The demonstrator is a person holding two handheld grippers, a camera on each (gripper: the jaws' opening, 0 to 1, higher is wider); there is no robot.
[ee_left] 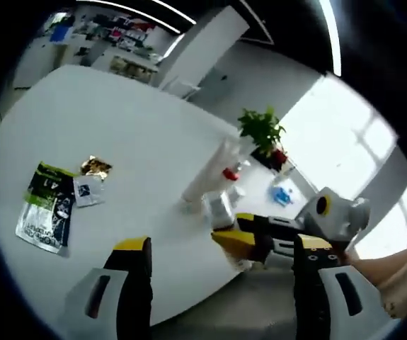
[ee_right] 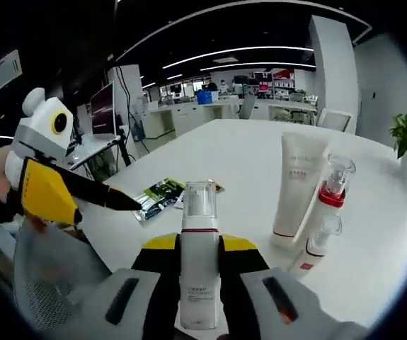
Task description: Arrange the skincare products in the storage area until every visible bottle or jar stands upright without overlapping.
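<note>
My right gripper (ee_right: 199, 244) is shut on a white pump bottle (ee_right: 199, 273) with a clear cap, held upright above the near table edge. To its right stand a tall white tube (ee_right: 299, 188), a red-collared bottle (ee_right: 333, 191) and a smaller clear-capped bottle (ee_right: 318, 248), close together. In the left gripper view my left gripper (ee_left: 222, 246) is open, with nothing between its jaws. Ahead of it is the right gripper (ee_left: 233, 228), holding the pump bottle (ee_left: 221, 207) in front of the white tube (ee_left: 209, 180) and the red-collared bottle (ee_left: 231, 173).
The white table (ee_left: 118, 120) carries a green-and-black sachet (ee_left: 47, 209) and small packets (ee_left: 92, 180) at left. A potted plant (ee_left: 263, 131) and a blue item (ee_left: 282, 195) sit past the bottles. The left gripper (ee_right: 76, 202) juts in beside a grey chair (ee_right: 44, 283).
</note>
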